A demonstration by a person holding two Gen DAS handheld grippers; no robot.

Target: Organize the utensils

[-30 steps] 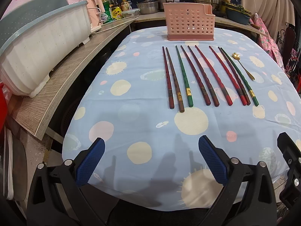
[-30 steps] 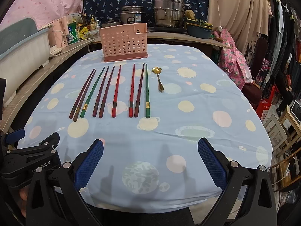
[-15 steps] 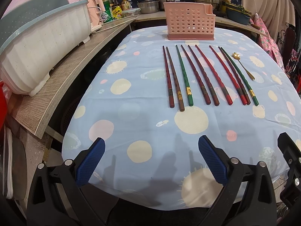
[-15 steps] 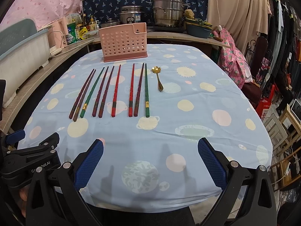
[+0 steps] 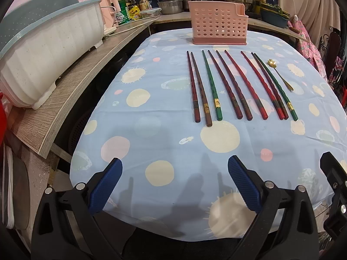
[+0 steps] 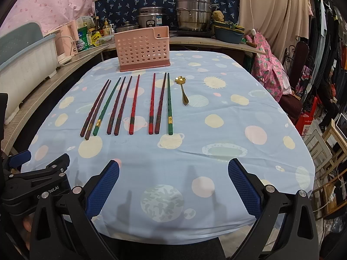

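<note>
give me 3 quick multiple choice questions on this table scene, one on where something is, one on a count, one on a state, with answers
1. Where does the gold spoon lie?
A. inside the pink basket
B. right of the chopstick row
C. between two red chopsticks

2. How many green chopsticks are on the tablecloth?
A. two
B. four
C. none

3. What state is the right gripper in?
A. shut on a chopstick
B. shut on the spoon
C. open and empty

Answers: 1 B, the spoon sits just past the last green chopstick, short of the pink basket. 2 A, two green ones among nine sticks. 3 C, its blue pads stand wide apart with only cloth between.
</note>
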